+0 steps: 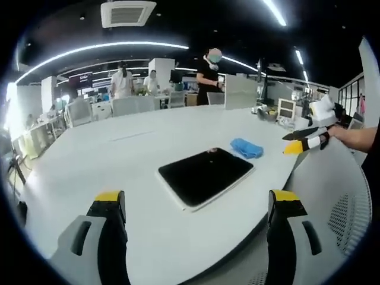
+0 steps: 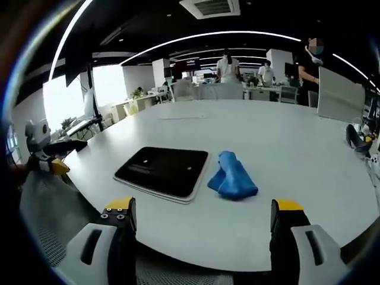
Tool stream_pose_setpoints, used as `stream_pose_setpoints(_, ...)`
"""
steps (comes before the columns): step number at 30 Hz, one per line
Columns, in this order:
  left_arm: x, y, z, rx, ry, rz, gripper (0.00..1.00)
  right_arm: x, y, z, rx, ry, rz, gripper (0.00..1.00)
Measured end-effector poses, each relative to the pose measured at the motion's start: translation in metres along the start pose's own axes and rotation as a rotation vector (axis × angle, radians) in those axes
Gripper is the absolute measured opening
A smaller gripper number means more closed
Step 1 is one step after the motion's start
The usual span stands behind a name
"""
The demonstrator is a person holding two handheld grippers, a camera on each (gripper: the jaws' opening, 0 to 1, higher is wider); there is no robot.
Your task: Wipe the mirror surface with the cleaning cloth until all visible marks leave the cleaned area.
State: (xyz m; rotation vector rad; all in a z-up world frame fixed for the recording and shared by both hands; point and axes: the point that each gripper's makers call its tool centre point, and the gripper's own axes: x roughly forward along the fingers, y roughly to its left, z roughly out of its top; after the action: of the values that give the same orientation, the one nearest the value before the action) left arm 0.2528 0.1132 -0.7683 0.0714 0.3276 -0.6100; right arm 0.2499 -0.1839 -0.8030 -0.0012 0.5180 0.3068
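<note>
Cloth (image 2: pixel 233 175) first: blue, crumpled, it lies on the white worktop (image 2: pixel 285 142) just beside the mirror's right edge as my right gripper view has it, ahead of the right gripper (image 2: pixel 205 222) and a little right of its centre line. Its long axis runs roughly away from me, slightly slanted. Mirror (image 2: pixel 163 171) is a dark rounded rectangle, flat, long side across that view, ahead and left of centre.

From the left gripper (image 1: pixel 196 211) the mirror (image 1: pixel 206 176) sits straight ahead, with the cloth (image 1: pixel 247 148) beyond its far right corner. I judge the right hand nearer the cloth, so it should make the pick.

Right jaws stand wide apart, holding nothing, low over the near worktop edge and level. Left jaws likewise wide and empty. The right gripper (image 1: pixel 306 138) also shows in the left gripper view, hovering off the worktop's rim, well apart from the cloth. Wiping not yet begun.
</note>
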Motion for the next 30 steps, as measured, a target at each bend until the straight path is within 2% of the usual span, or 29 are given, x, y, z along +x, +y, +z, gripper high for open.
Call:
stream_pose_setpoints(7, 0.001, -0.004, -0.002, 0.012, 0.013, -0.019, 0.99, 0.001, -0.001, -0.005, 0.001, 0.026, -0.006, 0.92)
stream_pose_setpoints(13, 0.001, -0.004, -0.001, 0.009, 0.008, -0.022, 0.99, 0.001, -0.004, -0.002, 0.017, 0.007, -0.017, 0.94)
stream_pose_setpoints(15, 0.001, -0.005, -0.003, 0.013, 0.019, -0.027, 0.99, -0.001, -0.002, 0.003, 0.013, -0.015, -0.004, 0.88)
stream_pose_setpoints(18, 0.001, -0.002, -0.003, 0.007, 0.019, -0.015, 0.99, -0.004, -0.001, 0.007, 0.022, -0.009, 0.022, 0.84)
stream_pose_setpoints(21, 0.001, -0.003, -0.001, 0.005, 0.009, -0.016, 0.99, -0.01, -0.01, 0.025, 0.053, -0.042, 0.021, 0.76)
stream_pose_setpoints(25, 0.001, -0.005, -0.002, 0.005, 0.011, -0.024, 0.99, -0.007, -0.021, 0.046, -0.006, -0.033, 0.002, 0.62)
stream_pose_setpoints(27, 0.001, -0.005, -0.001, -0.002, 0.005, -0.029, 0.99, -0.001, -0.026, 0.05, -0.026, -0.03, -0.002, 0.58)
stream_pose_setpoints(30, 0.001, -0.005, -0.002, -0.001, 0.007, -0.032, 0.99, 0.005, -0.021, 0.053, -0.059, 0.002, 0.021, 0.45)
